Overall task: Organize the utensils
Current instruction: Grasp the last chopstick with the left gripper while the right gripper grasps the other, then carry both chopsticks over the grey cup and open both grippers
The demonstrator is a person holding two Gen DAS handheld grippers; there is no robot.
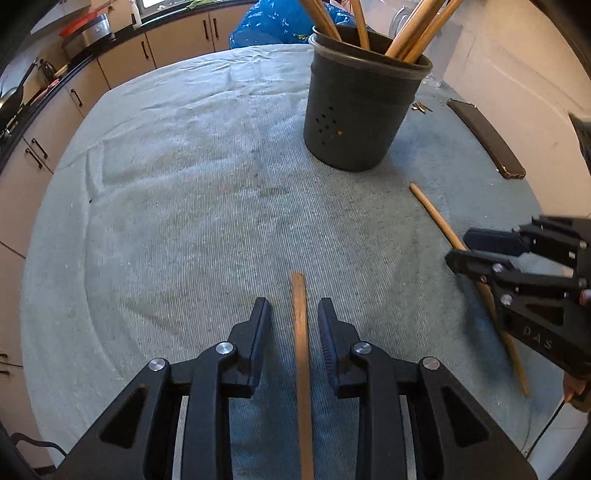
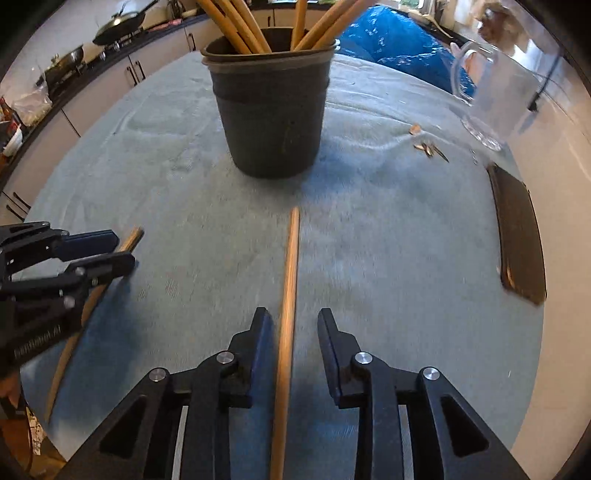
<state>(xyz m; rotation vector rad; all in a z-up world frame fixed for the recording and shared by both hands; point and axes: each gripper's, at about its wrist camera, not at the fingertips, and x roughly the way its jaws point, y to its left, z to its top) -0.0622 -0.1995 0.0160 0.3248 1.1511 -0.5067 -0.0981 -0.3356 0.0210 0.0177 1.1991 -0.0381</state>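
Left gripper (image 1: pixel 294 314) apart astride wooden stick (image 1: pixel 301 354), right gripper (image 2: pixel 294 325) apart astride another stick (image 2: pixel 288 295), bare cloth (image 1: pixel 184 184) leftward

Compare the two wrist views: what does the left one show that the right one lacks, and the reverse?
Left wrist only: the holder's small drain holes and a metal pot on the counter. Right wrist only: a clear glass jug and pans on the stove. Both: the holder of wooden sticks, the dark phone, and a stick between each open tool's fingers.
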